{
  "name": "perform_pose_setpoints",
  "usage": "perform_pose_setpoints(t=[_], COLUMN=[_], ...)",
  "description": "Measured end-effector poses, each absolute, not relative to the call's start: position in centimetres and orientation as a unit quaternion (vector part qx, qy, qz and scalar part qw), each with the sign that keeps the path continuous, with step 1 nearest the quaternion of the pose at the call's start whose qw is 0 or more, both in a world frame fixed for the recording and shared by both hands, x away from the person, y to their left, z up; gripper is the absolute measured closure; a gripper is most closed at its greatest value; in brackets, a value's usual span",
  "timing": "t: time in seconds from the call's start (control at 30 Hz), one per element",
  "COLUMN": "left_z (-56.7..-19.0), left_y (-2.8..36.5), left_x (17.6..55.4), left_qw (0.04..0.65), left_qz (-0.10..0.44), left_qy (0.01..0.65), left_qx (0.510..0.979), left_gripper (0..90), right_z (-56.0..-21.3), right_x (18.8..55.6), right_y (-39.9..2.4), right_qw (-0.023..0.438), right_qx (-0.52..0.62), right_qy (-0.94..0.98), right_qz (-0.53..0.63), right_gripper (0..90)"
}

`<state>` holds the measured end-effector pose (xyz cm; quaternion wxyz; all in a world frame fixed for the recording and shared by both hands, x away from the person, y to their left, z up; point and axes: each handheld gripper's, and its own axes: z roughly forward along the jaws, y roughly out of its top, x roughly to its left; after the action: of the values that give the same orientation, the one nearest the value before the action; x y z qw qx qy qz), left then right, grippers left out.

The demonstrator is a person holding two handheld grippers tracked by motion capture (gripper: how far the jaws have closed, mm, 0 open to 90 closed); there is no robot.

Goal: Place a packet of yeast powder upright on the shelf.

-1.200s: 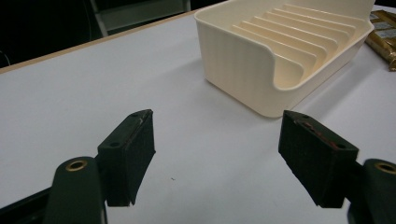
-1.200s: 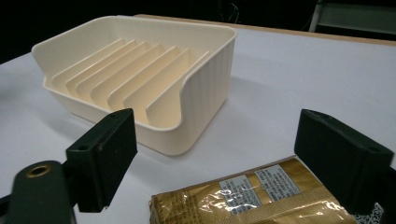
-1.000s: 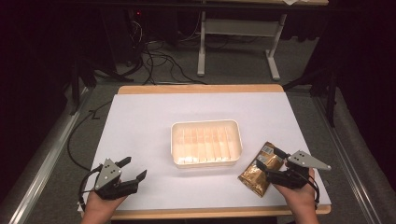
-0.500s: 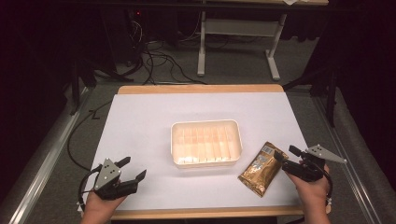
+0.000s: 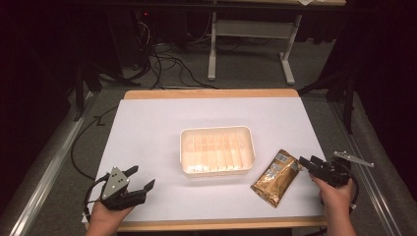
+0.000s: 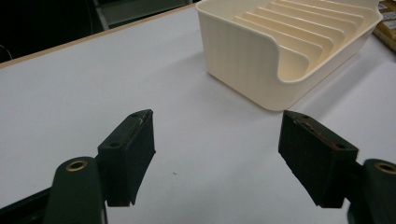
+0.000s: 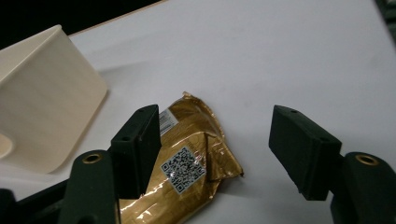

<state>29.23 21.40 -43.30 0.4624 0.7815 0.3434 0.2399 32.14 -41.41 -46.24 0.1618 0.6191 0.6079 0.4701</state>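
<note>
Both claws spread: left claw (image 5: 139,178) near tray (image 5: 217,132); right claw (image 5: 306,163) beside, perhaps touching, gold pouch (image 5: 276,177)

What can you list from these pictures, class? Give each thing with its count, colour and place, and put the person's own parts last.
Table: one, white top with a wooden edge, middle of the high view.
Tray: one, cream, ribbed inside, at the table's centre.
Foil packet: one, gold with a QR code label, lying flat just right of the tray.
Desk frame: one, pale grey, on the floor beyond the table.
Cables: several, black, on the floor beyond the table.
Left gripper: one, black, open, near the table's front left.
Right gripper: one, black, open, beside the packet's far end.
Hands: two, at the front edge, each holding a gripper.
</note>
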Motion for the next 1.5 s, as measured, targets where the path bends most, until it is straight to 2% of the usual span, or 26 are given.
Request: perform_pose_setpoints(t=[0.03,0.23,0.47,0.57,0.9,1.07,1.17,1.23,1.33,1.5], left_z=[-43.3,-43.4,-43.3,-43.4,-43.3,-43.4,-43.4,-43.4,-43.4,-43.4], left_y=[21.4,21.4,21.4,21.4,21.5,21.4,21.3,21.3,21.2,21.2], left_x=[29.2,29.4,29.2,29.3,29.2,29.2,29.2,29.3,29.2,29.2], left_qw=[0.461,0.46,0.462,0.461,0.462,0.46,0.459,0.458,0.456,0.455], left_qz=[0.24,0.238,0.239,0.236,0.24,0.239,0.239,0.239,0.24,0.24], left_qy=[0.342,0.343,0.344,0.344,0.344,0.343,0.342,0.342,0.341,0.339], left_qx=[0.783,0.784,0.782,0.783,0.782,0.784,0.784,0.785,0.786,0.788], left_gripper=[27.4,27.3,27.4,27.3,27.4,27.4,27.4,27.4,27.4,27.4], right_z=[-46.6,-47.1,-48.1,-48.2,-49.0,-49.1,-49.0,-48.8,-48.4,-47.5], right_x=[32.4,33.1,33.7,33.6,33.1,33.2,33.2,33.1,32.9,32.6], right_y=[-41.3,-41.1,-41.2,-41.2,-41.4,-41.5,-41.3,-41.2,-41.2,-40.8], right_qw=[0.142,0.121,0.067,0.059,0.014,0.003,0.018,0.024,0.029,0.046], right_qx=[0.625,0.634,0.655,0.661,0.658,0.659,0.661,0.659,0.651,0.634], right_qy=[0.606,0.602,0.586,0.576,0.562,0.567,0.575,0.577,0.58,0.59], right_qz=[0.471,0.47,0.472,0.478,0.501,0.494,0.482,0.481,0.49,0.497], right_gripper=[33.0,31.7,30.1,31.1,49.8,64.7,77.9,83.0,87.8,89.0])
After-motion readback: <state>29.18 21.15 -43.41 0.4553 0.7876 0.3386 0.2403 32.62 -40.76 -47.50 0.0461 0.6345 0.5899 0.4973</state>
